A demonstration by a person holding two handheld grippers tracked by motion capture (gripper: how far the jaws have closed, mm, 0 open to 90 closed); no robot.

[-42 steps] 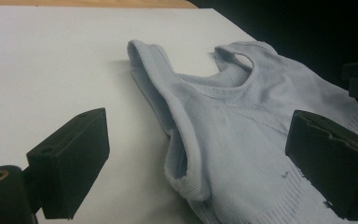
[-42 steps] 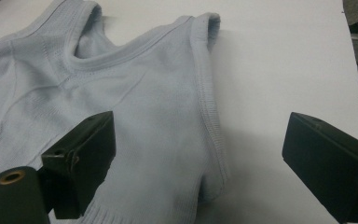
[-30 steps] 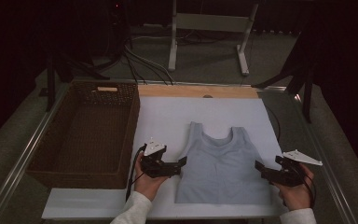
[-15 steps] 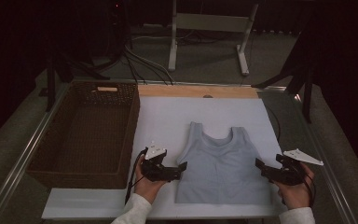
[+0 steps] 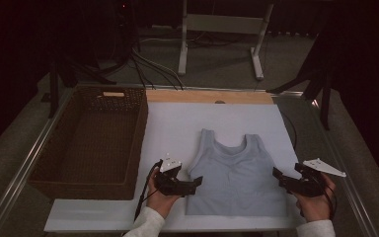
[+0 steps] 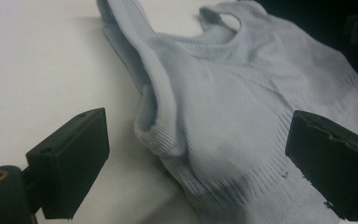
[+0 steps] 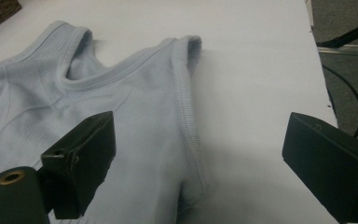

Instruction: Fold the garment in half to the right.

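A pale blue sleeveless top lies flat on the white table, neck towards the far side. My left gripper is open at the top's left side seam below the armhole. In the left gripper view the ribbed edge of the top lies between the spread jaws. My right gripper is open at the top's right side. In the right gripper view the top has its armhole hem between the jaws, with nothing pinched.
A brown wicker basket stands empty along the table's left side. A wooden strip runs along the far edge. Metal rails border the table, and a cable lies on the grey floor to the right.
Both grippers have slid slightly nearer the table's front edge along the top's sides. The top has not moved.
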